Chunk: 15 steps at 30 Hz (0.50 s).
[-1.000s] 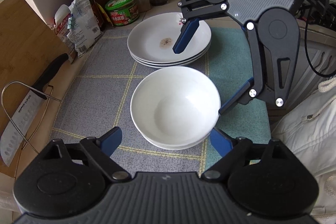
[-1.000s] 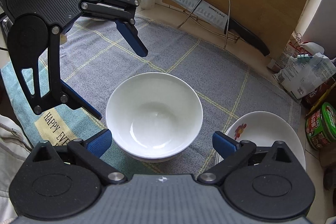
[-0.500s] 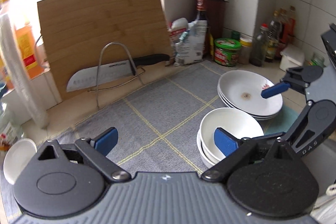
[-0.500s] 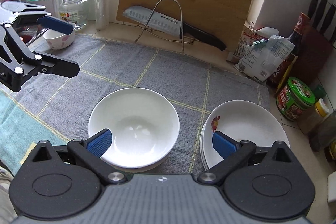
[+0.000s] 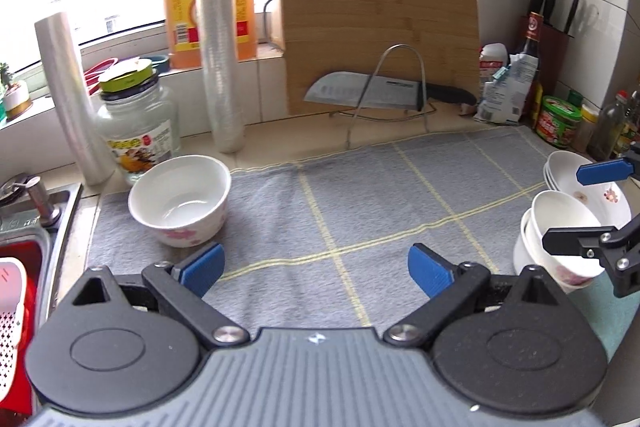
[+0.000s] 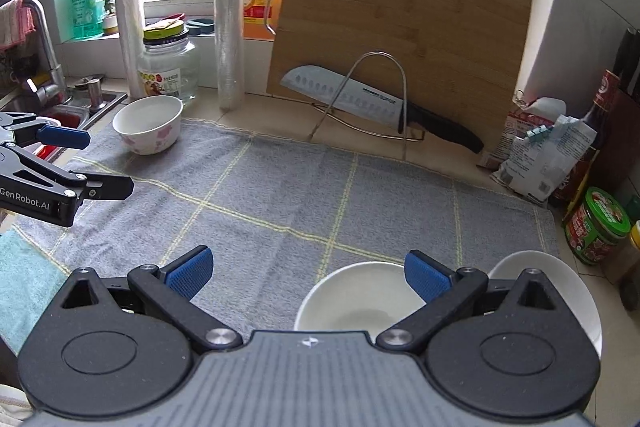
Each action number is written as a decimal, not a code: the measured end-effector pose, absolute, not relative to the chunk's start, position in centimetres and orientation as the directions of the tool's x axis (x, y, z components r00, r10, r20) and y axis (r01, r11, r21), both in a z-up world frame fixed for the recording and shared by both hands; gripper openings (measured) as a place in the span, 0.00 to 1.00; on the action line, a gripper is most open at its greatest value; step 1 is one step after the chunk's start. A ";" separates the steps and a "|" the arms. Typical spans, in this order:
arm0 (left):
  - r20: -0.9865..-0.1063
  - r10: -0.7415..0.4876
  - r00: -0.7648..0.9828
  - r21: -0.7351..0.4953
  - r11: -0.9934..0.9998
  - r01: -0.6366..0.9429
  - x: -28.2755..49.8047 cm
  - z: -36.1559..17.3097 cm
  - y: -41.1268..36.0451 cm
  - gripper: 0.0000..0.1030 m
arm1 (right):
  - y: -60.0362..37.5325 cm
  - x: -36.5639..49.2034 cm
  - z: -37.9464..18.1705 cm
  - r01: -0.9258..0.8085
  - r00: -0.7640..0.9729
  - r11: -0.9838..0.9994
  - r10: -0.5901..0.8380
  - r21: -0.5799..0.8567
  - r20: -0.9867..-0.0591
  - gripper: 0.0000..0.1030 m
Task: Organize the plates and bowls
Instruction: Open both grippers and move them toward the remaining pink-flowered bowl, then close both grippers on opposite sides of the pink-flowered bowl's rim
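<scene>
Left tongs spread wide, nothing between the pads, and the small flowered bowl sits ahead and off to their left, near the tabletop's sink-side back corner, upright on the grey mat. Right tongs gape wide and empty too, hovering over the stacked bowls beside the plates at the opposite end. That lone bowl is well apart from the stack, so the left hand looks nearer for the pickup.
</scene>
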<state>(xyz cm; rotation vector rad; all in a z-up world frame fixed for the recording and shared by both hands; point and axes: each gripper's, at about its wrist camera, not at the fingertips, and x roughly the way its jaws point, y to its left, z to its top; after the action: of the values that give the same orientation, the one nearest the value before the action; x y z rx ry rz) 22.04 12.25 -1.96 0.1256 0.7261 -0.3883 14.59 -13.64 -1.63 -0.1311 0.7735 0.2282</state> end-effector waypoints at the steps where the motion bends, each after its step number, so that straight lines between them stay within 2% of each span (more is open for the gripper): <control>1: -0.669 -0.296 0.681 -0.023 0.925 0.379 22.1 -2.1 13.2 0.95 | -12.7 15.0 -1.8 -0.263 0.690 0.964 0.164 -0.033 -0.705 1.00; 9: -0.689 -0.254 0.679 -0.020 0.943 0.332 24.7 -3.9 19.9 0.95 | -6.2 19.4 -3.1 -0.331 0.665 0.943 0.214 -0.024 -0.716 1.00; 15: -0.689 -0.282 0.668 0.018 0.914 0.405 27.3 -4.7 21.8 0.95 | -3.0 22.3 -3.5 -0.390 0.629 0.920 0.254 -0.016 -0.734 1.00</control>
<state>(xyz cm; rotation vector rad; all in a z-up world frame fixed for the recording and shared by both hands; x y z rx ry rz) 27.31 21.77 -4.73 0.1752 0.7447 -0.3898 22.34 -2.98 -3.47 -0.1801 0.8105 0.3715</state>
